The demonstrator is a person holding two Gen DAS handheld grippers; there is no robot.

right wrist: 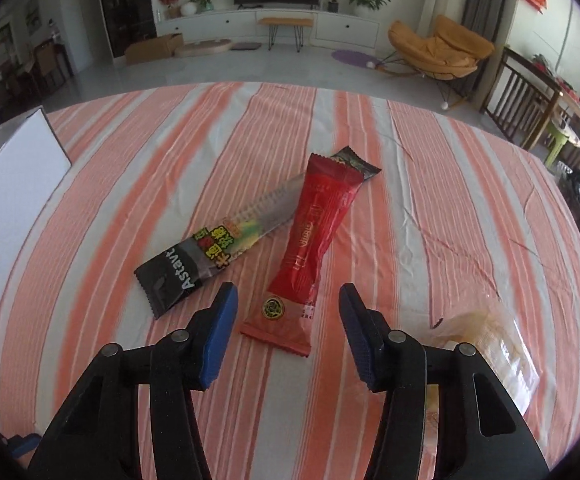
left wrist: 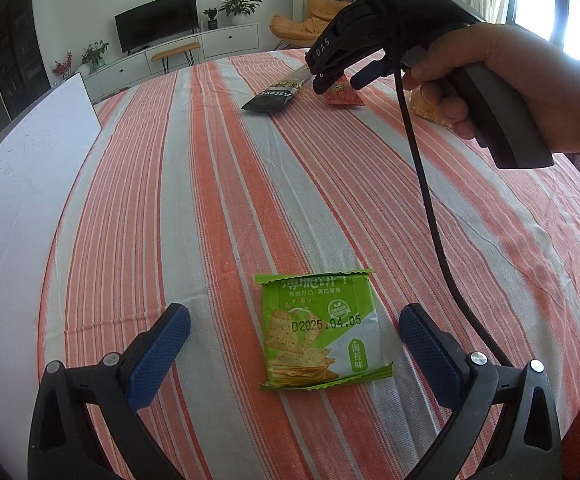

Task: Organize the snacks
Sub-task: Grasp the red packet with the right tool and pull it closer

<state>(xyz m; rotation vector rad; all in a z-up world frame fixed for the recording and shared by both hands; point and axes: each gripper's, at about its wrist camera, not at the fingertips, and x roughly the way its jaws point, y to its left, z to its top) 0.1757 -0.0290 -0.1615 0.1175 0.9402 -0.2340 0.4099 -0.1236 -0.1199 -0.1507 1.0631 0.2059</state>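
A green cracker packet [left wrist: 318, 332] lies flat on the striped tablecloth [left wrist: 209, 200]. My left gripper [left wrist: 294, 312] stands open around it, pads apart from its edges. Farther back, a hand holds my right gripper [left wrist: 340, 82] above a black snack stick [left wrist: 267, 100] and a red packet [left wrist: 344, 98]. In the right wrist view the red packet [right wrist: 310, 240] lies lengthwise, its upper end over the black stick [right wrist: 185, 268]. My right gripper [right wrist: 288, 294] is open, the red packet's lower end between its fingers and untouched.
A white box [left wrist: 21, 184] stands at the table's left edge, its end flap [right wrist: 13, 172] raised. A clear packet of yellow snacks [right wrist: 498, 344] lies right of my right gripper. A black cable [left wrist: 430, 208] hangs from the right gripper across the table.
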